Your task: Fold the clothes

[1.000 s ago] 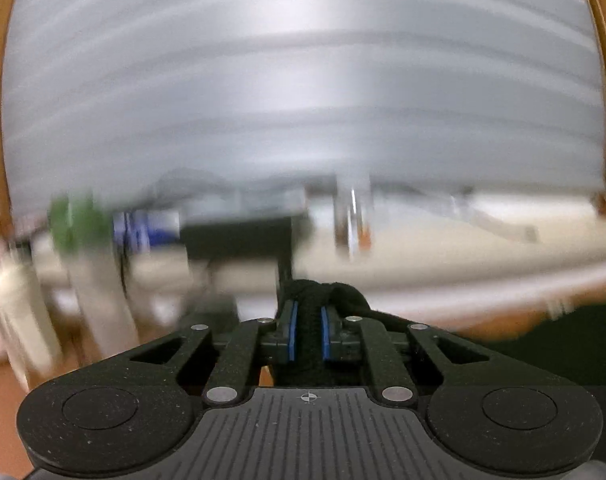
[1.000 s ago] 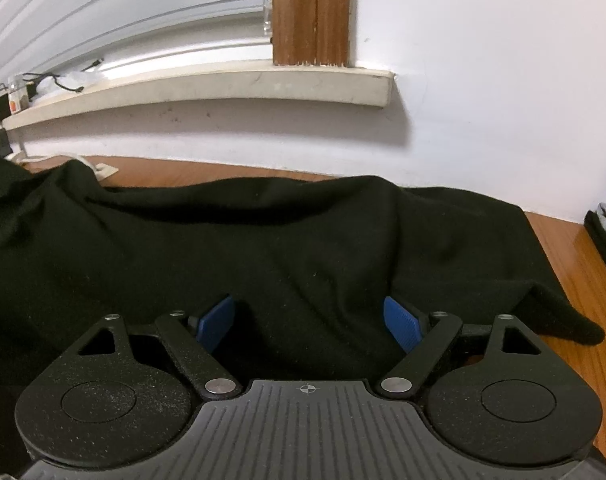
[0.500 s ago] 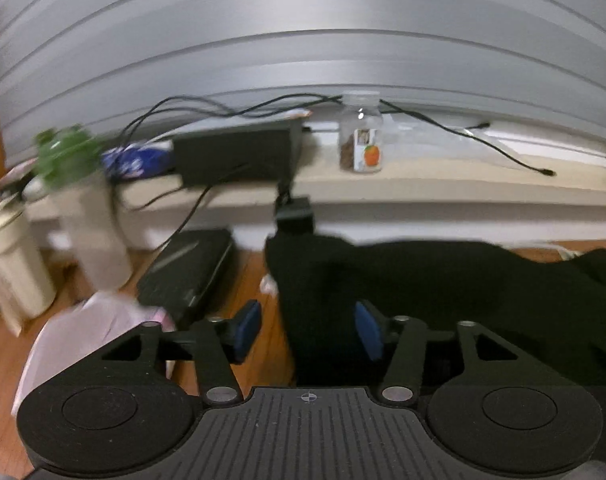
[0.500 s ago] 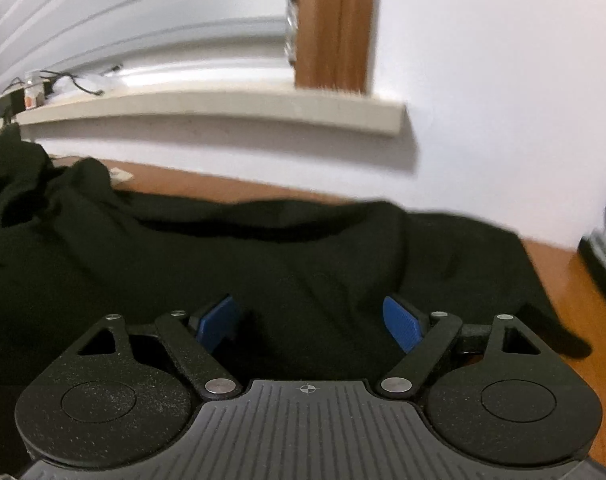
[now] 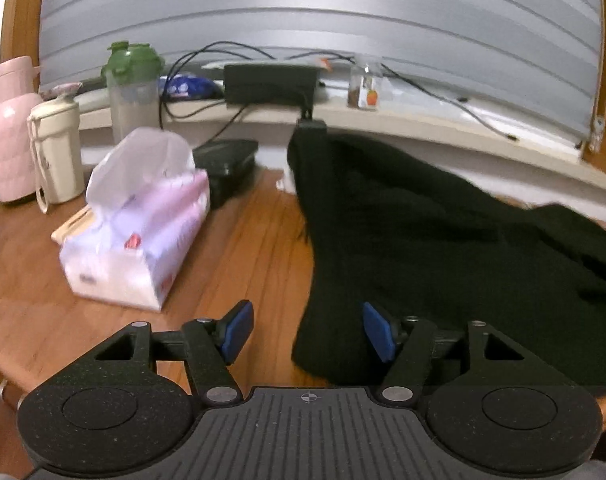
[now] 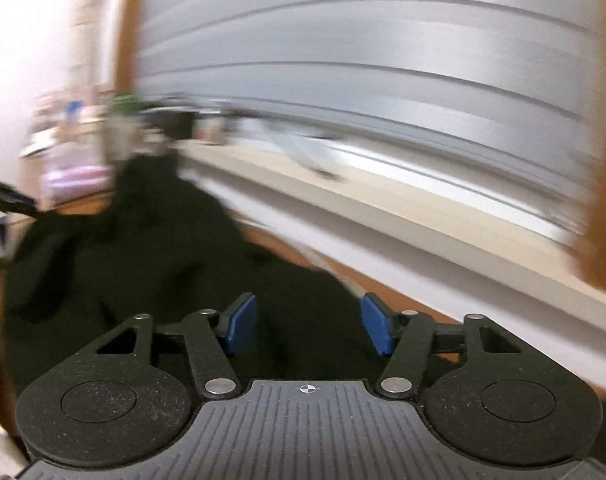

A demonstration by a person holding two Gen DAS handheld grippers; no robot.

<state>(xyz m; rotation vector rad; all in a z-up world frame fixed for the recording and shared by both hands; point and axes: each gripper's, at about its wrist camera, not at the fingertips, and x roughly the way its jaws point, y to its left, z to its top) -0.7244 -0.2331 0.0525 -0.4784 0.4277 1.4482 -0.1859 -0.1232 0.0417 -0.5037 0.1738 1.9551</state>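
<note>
Whereas a second ago the left gripper (image 5: 307,332) was clamped on the black garment (image 5: 443,248), its jaws are now spread apart, empty — the cloth's near edge lies between them on the wooden table (image 5: 239,256). A tissue pack (image 5: 139,232) (left of the garment) is shown only by the left view. The right gripper (image 6: 309,324), jaws apart, is seen above the garment (image 6: 151,248) — blurred.

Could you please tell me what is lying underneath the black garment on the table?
Under the black garment only the wooden table shows, bare along the cloth's left edge. Whether anything else lies beneath cannot be seen; the fabric covers that area completely.
</note>
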